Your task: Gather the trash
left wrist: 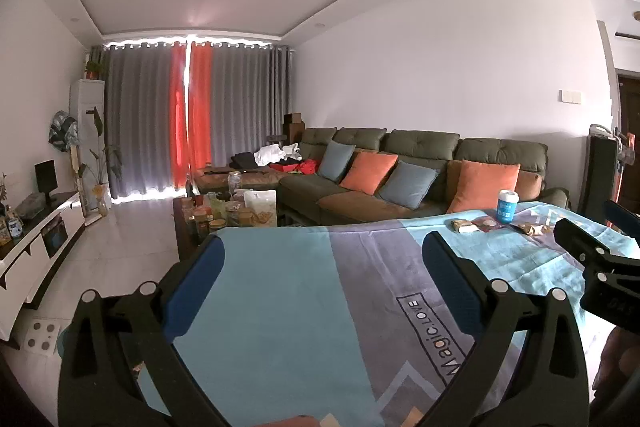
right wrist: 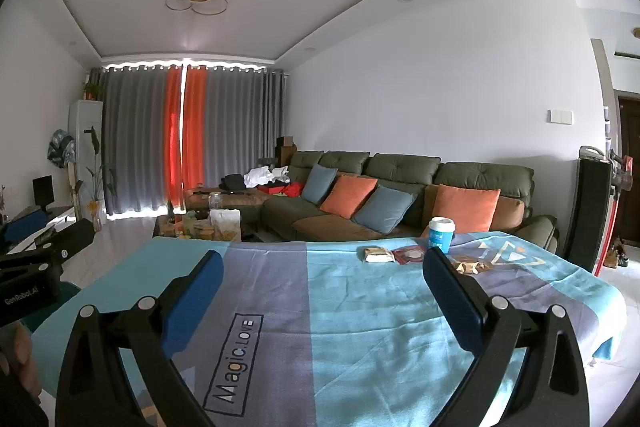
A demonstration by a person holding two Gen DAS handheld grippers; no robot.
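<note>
A table under a blue and grey cloth (left wrist: 280, 287) (right wrist: 360, 339) printed "Magic.LOVE" fills the foreground. At its far right end lies the trash: a blue and white paper cup (left wrist: 507, 206) (right wrist: 441, 235) standing upright, a beige packet (left wrist: 464, 225) (right wrist: 376, 254), a round red-brown wrapper (left wrist: 490, 223) (right wrist: 410, 254) and a crumpled gold wrapper (left wrist: 530, 228) (right wrist: 472, 264). My left gripper (left wrist: 324, 283) (right wrist: 48, 233) hovers open over the cloth, holding nothing. My right gripper (right wrist: 324, 295) (left wrist: 596, 223) is open too, well short of the trash.
A green sofa (left wrist: 420, 151) with orange and blue cushions runs behind the table. A dark coffee table (left wrist: 188, 223) crowded with jars and a snack bag stands beyond the table's left end. A white TV cabinet (left wrist: 36, 247) lines the left wall. An upright vacuum (right wrist: 592, 211) stands at right.
</note>
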